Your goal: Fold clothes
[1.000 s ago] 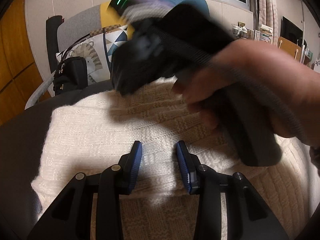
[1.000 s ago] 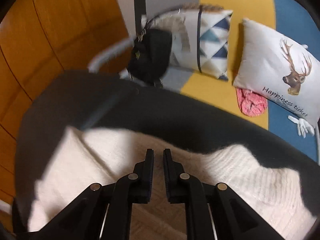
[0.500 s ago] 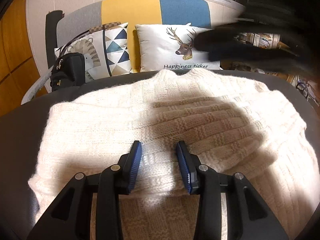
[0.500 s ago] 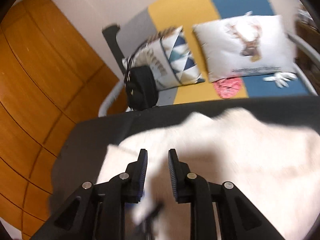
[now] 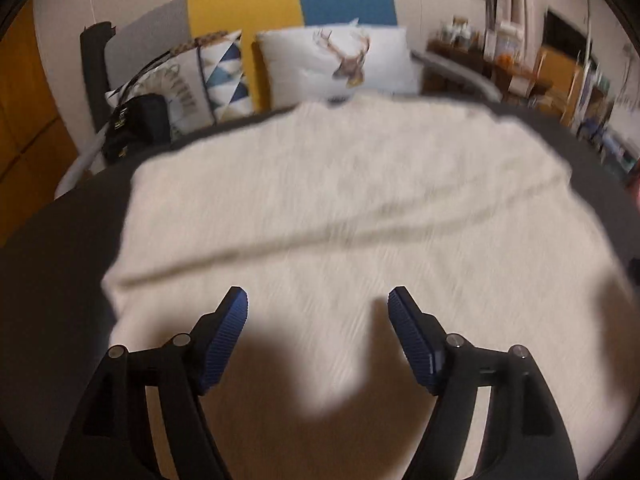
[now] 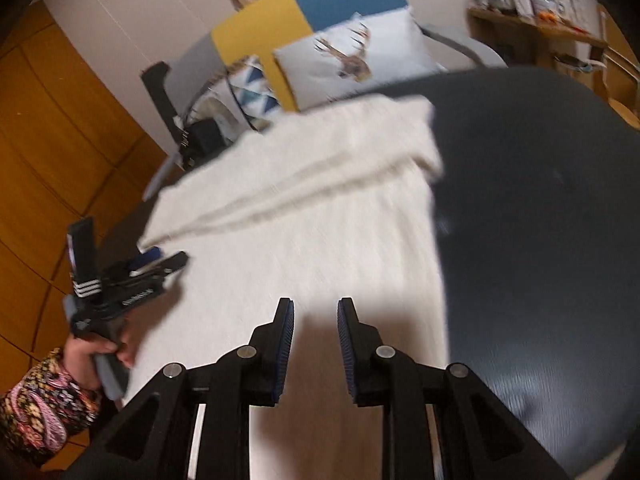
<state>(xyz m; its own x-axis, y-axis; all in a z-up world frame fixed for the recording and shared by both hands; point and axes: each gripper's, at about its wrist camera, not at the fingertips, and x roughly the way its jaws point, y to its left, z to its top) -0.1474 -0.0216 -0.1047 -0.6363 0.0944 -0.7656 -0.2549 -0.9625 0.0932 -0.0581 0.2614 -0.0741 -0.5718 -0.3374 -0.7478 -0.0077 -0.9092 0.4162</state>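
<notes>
Where the cream knit sweater (image 5: 340,216) lies, it covers most of the dark round counter (image 6: 540,208), flat, with one fold ridge running across it from lower left to upper right; in the right wrist view its right edge runs straight down the counter, and bare dark surface shows beside it. Both views are motion-blurred, so knit detail is hard to read.

Left gripper (image 5: 318,336): fingers spread wide, blue pads facing each other, nothing between them, hovering above the near part of the sweater with their shadow on the fabric. Same gripper shows in the right wrist view (image 6: 160,260) at the sweater's left edge, near the end of the fold ridge; whether it touches the cloth cannot be told. A hand (image 6: 94,350) grips its handle, patterned sleeve (image 6: 40,412) at the wrist.

Right gripper (image 6: 316,344): fingers parted by a moderate gap, empty, above the sweater's near edge.

Beyond the counter: a sofa (image 5: 296,0) in grey, yellow and blue blocks, a white deer cushion (image 5: 340,60), a triangle-pattern cushion (image 5: 220,72), a black bag (image 5: 136,124) at the sofa's left end. Orange wood panelling (image 6: 60,140) on the left, cluttered shelves (image 5: 500,56) far right.
</notes>
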